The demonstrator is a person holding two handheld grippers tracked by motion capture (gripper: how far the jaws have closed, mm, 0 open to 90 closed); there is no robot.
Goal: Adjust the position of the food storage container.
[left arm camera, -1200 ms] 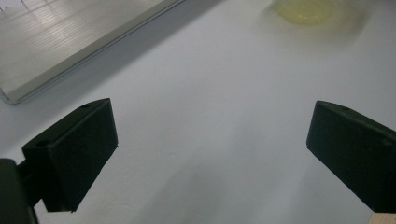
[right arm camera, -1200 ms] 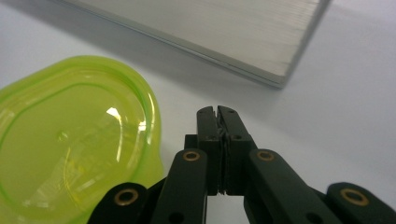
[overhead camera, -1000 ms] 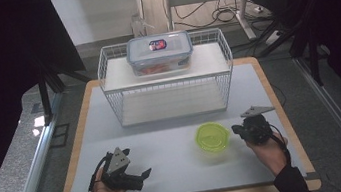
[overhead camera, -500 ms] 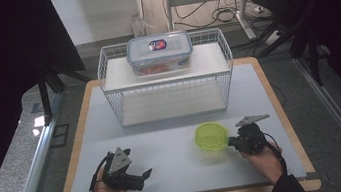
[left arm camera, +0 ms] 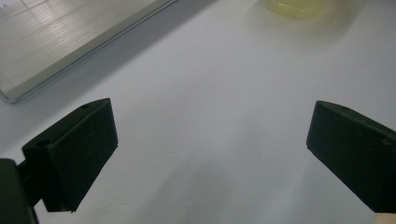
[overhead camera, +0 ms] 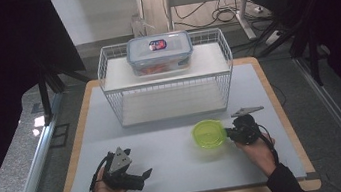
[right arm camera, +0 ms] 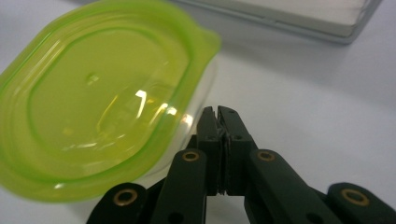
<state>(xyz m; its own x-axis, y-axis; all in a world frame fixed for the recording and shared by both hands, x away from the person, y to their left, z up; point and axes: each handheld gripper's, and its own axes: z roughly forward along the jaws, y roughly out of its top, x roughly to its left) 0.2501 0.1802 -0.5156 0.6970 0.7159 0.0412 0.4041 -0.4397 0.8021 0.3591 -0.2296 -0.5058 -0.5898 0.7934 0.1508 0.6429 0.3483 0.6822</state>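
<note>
Green-lidded, a small clear container (overhead camera: pixel 208 134) is sitting on the white counter (overhead camera: pixel 164 137) in front of a wire rack (overhead camera: pixel 166 76), which is carrying a bigger lidded box (overhead camera: pixel 159 52); the right tongs (overhead camera: pixel 229 133) are lying just beside the container's rim, and the left tongs (overhead camera: pixel 142 175) are resting well apart. In the left gripper view, the jaws are standing wide apart over bare counter. In the right gripper view, the jaws are pressing together, empty, beside the container's lid (right arm camera: pixel 102 98).
</note>
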